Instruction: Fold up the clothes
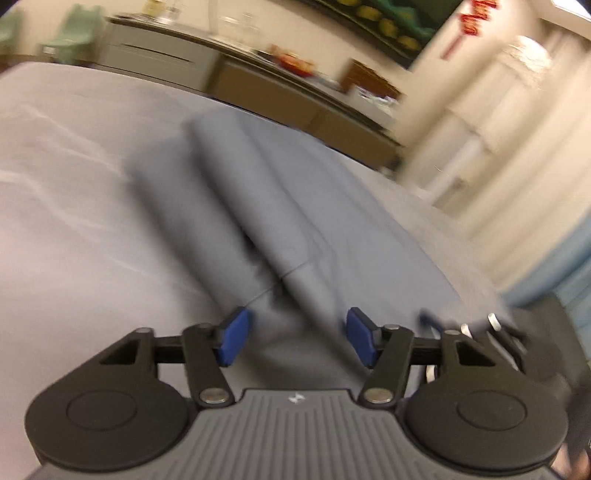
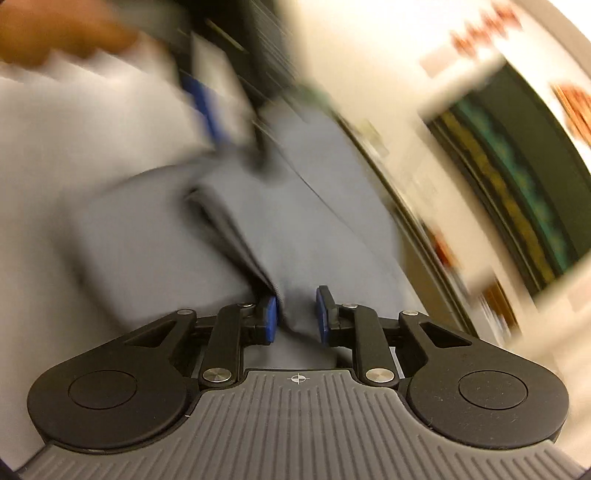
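Observation:
A grey-blue garment (image 1: 280,206) lies in long folds on a light grey cloth-covered surface (image 1: 74,192). My left gripper (image 1: 297,338) hovers over its near end. Its blue pads (image 1: 236,336) stand wide apart, with a ridge of fabric below the gap and nothing pinched. In the right wrist view the same garment (image 2: 295,221) runs away from my right gripper (image 2: 296,318). A fold of it lies between the narrowly parted pads (image 2: 271,319), which do not seem to clamp it. The left gripper's blue pad (image 2: 201,107) shows blurred at upper left there.
Both views are motion-blurred. A long counter (image 1: 258,62) with jars and clutter runs behind the surface, with a cream wall and red hanging decoration (image 1: 476,18) beyond. Green chairs (image 1: 74,33) stand far left. A person's hand (image 2: 55,33) shows in the right wrist view.

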`<state>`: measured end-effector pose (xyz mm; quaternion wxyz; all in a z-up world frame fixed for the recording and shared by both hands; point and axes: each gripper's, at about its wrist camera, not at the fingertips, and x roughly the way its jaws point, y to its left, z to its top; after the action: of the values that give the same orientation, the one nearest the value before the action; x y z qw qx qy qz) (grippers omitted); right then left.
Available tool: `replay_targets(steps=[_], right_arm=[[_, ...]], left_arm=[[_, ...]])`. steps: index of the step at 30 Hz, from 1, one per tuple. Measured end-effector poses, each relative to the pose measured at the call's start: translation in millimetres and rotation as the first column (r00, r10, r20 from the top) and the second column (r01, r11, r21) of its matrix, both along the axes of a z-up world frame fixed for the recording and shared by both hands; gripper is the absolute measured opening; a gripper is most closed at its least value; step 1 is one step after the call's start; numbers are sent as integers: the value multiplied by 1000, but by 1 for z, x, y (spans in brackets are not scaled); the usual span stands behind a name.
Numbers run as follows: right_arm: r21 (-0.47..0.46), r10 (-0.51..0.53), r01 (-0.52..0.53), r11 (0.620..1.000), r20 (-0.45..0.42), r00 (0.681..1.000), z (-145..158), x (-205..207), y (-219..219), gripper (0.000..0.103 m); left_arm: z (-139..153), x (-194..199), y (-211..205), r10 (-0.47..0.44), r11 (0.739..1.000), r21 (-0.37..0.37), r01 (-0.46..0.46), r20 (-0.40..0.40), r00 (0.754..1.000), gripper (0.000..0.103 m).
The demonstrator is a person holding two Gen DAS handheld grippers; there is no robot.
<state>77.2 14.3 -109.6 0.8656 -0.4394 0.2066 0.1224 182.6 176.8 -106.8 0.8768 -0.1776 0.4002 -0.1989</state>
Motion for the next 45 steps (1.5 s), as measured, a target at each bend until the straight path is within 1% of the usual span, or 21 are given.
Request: replay_targets(steps=[2, 3, 4, 5, 7, 10, 13, 16, 18, 20, 22, 24, 28, 30, 31, 32, 34, 37, 40, 43, 45], right_arm=[[32, -113, 114, 993, -26, 993, 8, 6, -36, 21], [76, -148, 150, 986, -38, 988, 15, 3, -54, 22], [128, -170, 175, 976, -47, 984, 24, -4, -66, 26], [174, -171, 177, 969, -47, 984, 33, -13, -74, 34], [237, -132, 135, 962, -28, 991, 45, -32, -74, 42], [199, -46, 44, 979, 6, 999, 49, -41, -43, 51], [77, -2, 2, 997, -1, 1000, 37, -18, -4, 51], [-22, 6, -8, 1000, -62, 998, 15, 5, 24, 42], [-33, -14, 12, 999, -86, 996, 10, 7, 28, 32], [-12, -58, 58, 998, -62, 996, 22, -2, 24, 10], [-26, -86, 86, 996, 12, 996, 35, -25, 23, 6], [-26, -71, 72, 997, 16, 997, 37, -43, 27, 5], [-91, -52, 50, 995, -17, 999, 6, -50, 38, 7], [-89, -45, 46, 995, 9, 999, -2, -55, 40, 20], [-68, -42, 43, 997, 22, 999, 1, -58, 40, 31], [-45, -38, 39, 998, 29, 999, 3, -60, 41, 36], [-6, -26, 26, 1000, 11, 1000, 6, -63, 39, 35], [-74, -75, 73, 995, -35, 997, -4, -56, 18, 21], [-85, -139, 132, 988, -79, 987, -2, -51, -19, 21], [-84, -191, 182, 980, -122, 974, 5, -45, -51, 22], [47, -202, 213, 976, -176, 963, 32, -51, -67, 27]], left_arm=[[3, 0, -5, 17, 1000, -12, -16, 12, 1000, 54], [5, 3, 0, 32, 999, -41, -31, 17, 999, 54], [7, 6, 8, 49, 996, -75, -47, 20, 999, 55], [10, 12, 14, 59, 993, -101, -57, 17, 998, 58], [15, 30, 23, 70, 989, -134, -68, 12, 997, 60], [12, 50, 23, 42, 989, -144, -42, -6, 999, 62], [-3, 63, 22, 25, 985, -167, -30, -33, 999, 62], [-24, 64, 29, 39, 971, -234, -51, -55, 998, 62], [-32, 66, 33, 62, 960, -267, -82, -81, 995, 61], [-36, 67, 36, 84, 950, -292, -109, -97, 992, 62], [-37, 67, 37, 82, 942, -317, -111, -103, 991, 64], [-36, 65, 35, 82, 939, -324, -112, -105, 991, 65], [-32, 59, 34, 95, 945, -305, -118, -87, 992, 65], [-26, 56, 32, 96, 952, -288, -107, -53, 994, 65], [-23, 53, 30, 86, 958, -273, -93, -38, 996, 65], [-20, 51, 26, 81, 965, -248, -86, -29, 996, 65], [-19, 48, 17, 87, 978, -186, -92, -35, 996, 64], [-23, 38, 9, 133, 982, -122, -142, -86, 987, 62], [-23, 24, -2, 140, 984, -93, -151, -114, 984, 62], [-3, 6, -11, 141, 989, -31, -142, -32, 990, 54], [21, -14, -13, 142, 990, -13, -142, 80, 987, 54]])
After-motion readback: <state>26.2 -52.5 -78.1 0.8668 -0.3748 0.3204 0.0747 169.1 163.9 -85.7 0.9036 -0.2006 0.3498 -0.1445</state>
